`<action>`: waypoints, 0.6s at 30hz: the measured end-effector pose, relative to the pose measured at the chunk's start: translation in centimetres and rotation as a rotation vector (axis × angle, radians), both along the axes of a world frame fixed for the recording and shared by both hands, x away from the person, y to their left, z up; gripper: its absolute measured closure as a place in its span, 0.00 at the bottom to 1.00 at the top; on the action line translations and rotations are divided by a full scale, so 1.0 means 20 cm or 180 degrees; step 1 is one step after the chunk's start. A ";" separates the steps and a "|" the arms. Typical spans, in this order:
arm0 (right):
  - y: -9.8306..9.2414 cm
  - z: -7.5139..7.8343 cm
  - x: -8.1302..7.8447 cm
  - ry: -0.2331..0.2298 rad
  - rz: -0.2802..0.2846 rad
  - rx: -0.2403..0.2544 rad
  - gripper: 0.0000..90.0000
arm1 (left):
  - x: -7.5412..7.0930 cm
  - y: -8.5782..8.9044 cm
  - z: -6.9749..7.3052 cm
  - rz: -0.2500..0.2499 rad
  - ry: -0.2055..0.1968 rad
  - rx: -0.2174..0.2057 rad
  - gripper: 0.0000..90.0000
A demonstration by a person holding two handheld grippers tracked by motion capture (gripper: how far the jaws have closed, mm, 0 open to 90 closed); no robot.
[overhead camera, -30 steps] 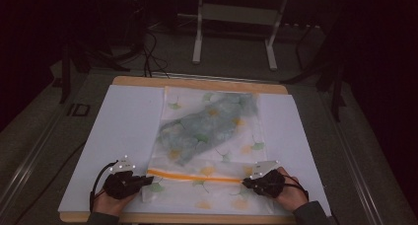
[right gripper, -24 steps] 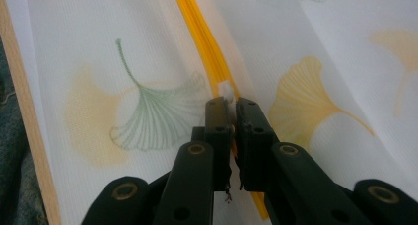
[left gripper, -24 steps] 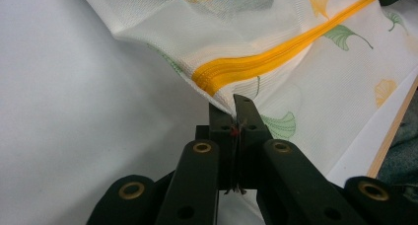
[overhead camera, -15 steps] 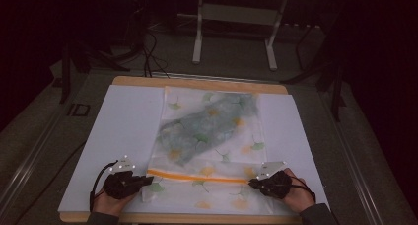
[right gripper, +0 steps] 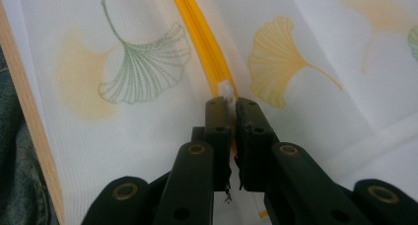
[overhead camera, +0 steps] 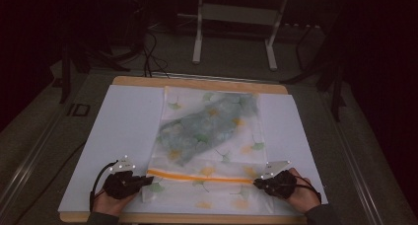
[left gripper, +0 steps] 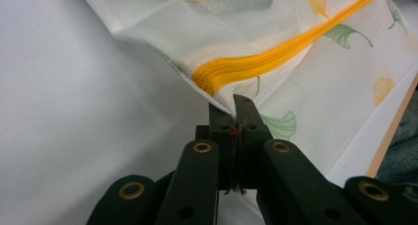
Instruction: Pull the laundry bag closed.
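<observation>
Two grippers pinch the mesh bag at its zipper ends

Both of my tools are clamped tight. My left gripper [left gripper: 235, 117] has its jaws closed on the bag's corner, just below the near end of the orange zipper [left gripper: 276, 59]. My right gripper [right gripper: 230, 111] bites the white tab at the zipper's other end. The mesh bag [overhead camera: 209, 136], printed with leaves, lies flat on the white sheet [overhead camera: 123, 121] over the wooden table [overhead camera: 197, 81], something grey-green inside it.
</observation>
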State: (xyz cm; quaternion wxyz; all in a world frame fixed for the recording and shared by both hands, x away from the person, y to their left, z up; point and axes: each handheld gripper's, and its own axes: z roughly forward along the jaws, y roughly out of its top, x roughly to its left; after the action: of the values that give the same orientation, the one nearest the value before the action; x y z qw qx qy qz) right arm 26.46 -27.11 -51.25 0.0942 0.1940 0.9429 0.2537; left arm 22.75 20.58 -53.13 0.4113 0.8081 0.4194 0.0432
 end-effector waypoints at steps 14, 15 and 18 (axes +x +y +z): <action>-0.11 0.03 -0.01 0.0016 -0.0145 -0.0053 0.95 | 0.00 0.00 0.00 -0.0023 0.0003 -0.0006 0.99; -0.11 0.03 -0.01 0.0016 -0.0145 -0.0053 0.95 | 0.00 0.00 0.00 -0.0025 0.0005 -0.0004 0.99; -0.14 0.03 -0.01 0.0024 -0.0164 -0.0058 0.94 | 0.00 0.00 0.00 -0.0039 0.0006 -0.0006 0.99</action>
State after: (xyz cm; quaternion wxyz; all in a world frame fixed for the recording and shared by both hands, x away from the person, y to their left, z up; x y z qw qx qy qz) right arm 26.21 -29.88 -50.69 0.0989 0.2183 0.9402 0.2419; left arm 22.81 20.64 -53.15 0.4118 0.8104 0.4149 0.0395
